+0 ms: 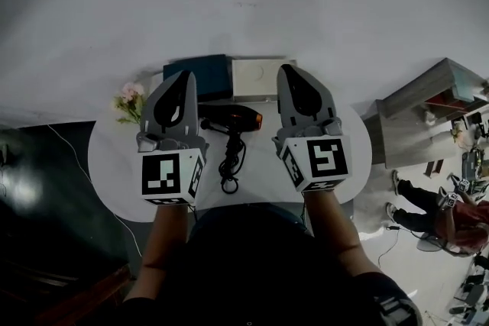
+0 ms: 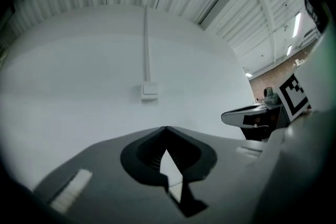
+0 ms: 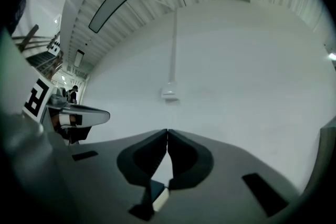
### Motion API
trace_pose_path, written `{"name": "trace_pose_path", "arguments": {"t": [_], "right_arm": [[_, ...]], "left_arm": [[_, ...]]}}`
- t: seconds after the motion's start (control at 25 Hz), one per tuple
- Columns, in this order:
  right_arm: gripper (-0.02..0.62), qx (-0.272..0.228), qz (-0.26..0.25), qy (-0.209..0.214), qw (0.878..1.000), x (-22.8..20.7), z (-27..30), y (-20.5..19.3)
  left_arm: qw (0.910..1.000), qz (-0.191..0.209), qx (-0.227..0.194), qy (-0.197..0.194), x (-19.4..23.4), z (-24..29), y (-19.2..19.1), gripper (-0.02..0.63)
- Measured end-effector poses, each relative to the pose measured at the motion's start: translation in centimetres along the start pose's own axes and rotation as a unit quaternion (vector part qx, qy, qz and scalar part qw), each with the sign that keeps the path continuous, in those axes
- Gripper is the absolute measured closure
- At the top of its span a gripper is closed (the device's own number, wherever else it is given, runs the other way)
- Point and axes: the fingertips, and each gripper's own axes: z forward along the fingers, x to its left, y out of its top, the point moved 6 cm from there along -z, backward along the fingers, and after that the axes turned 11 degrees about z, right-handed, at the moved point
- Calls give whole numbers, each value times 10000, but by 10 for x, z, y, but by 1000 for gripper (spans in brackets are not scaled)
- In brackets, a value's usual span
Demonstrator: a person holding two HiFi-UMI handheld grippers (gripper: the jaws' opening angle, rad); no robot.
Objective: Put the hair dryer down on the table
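Head view: black-and-orange plastic hair dryer [image 1: 233, 118] lies on its side on the round white counter [image 1: 107, 156], between the two grippers as seen from above and touched by neither. Its black cord [image 1: 229, 164] sits in a loose coil just nearer the person. Behind the dryer are a dark teal flat box [image 1: 200, 76] and a white flat box [image 1: 260, 79], side by side. A small bunch of pink flowers [image 1: 130, 97] is at the counter's left edge.

Left gripper [image 1: 182, 84]: held level above the counter, jaws pressed together, nothing between them. Right gripper [image 1: 294, 80]: same, jaws together and empty. Both gripper views face a plain white wall with a small white wall box [image 2: 149, 91].
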Motion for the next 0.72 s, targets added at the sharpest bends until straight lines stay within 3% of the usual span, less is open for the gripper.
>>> {"name": "trace_pose_path", "arguments": {"t": [0.28,0.72], "right_arm": [[583,-298,-73,-142,9994,11,-10,35],[583,-381,-359,-406,9978,41,-17,24]], "left_arm": [[9997,111,-189,-120,11,-4,34,594],[9983,-49,-383,-430,22,-25,16,594]]}}
